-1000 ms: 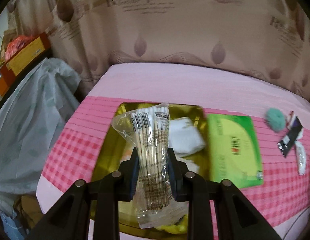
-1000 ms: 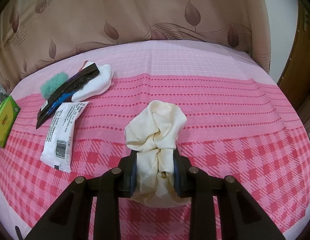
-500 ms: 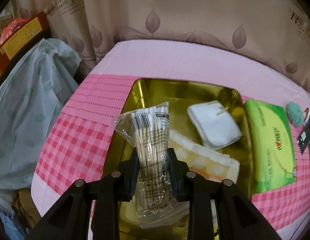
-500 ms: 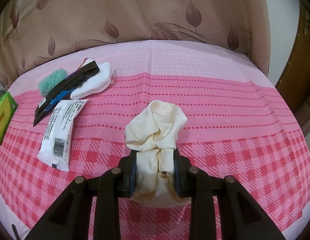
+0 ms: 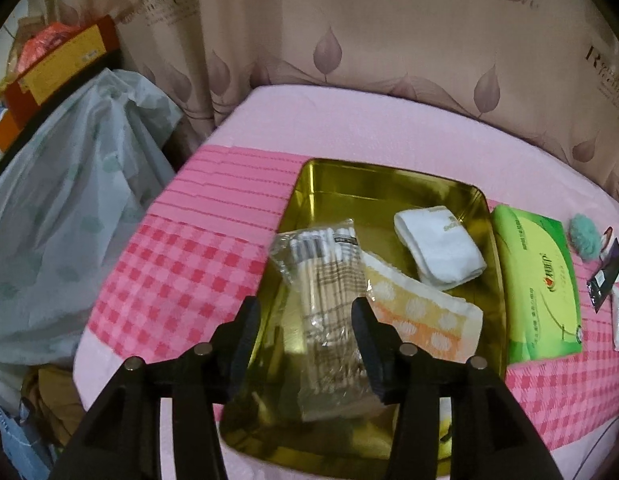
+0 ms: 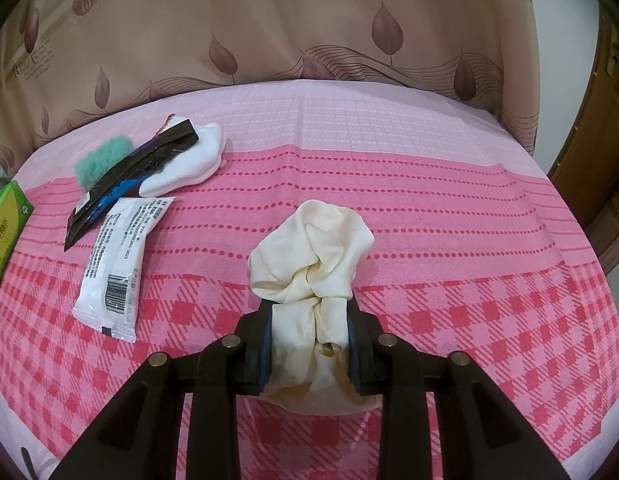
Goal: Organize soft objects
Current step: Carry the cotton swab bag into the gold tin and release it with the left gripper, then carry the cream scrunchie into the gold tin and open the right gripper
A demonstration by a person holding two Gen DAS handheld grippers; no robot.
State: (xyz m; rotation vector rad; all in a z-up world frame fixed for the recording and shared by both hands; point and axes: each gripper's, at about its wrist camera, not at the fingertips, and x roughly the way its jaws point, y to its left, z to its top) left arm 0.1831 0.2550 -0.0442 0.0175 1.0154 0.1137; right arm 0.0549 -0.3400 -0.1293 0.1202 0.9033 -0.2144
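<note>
Left gripper (image 5: 307,320) jaws have just been opening, now spread wide, released; clear plastic pack of cotton swabs (image 5: 325,292) lies between them untouched, wooden sticks and barcode visible, blurred, tilted over the gold tray (image 5: 385,184). Tray also holds a folded white cloth (image 5: 439,254) and an orange-yellow dotted towel (image 5: 421,312). Green tissue pack (image 5: 535,280) sits just beside the tray. Right gripper (image 6: 309,320) clenched on a crumpled cream cloth (image 6: 311,250) above the pink checked cover (image 6: 469,300)
</note>
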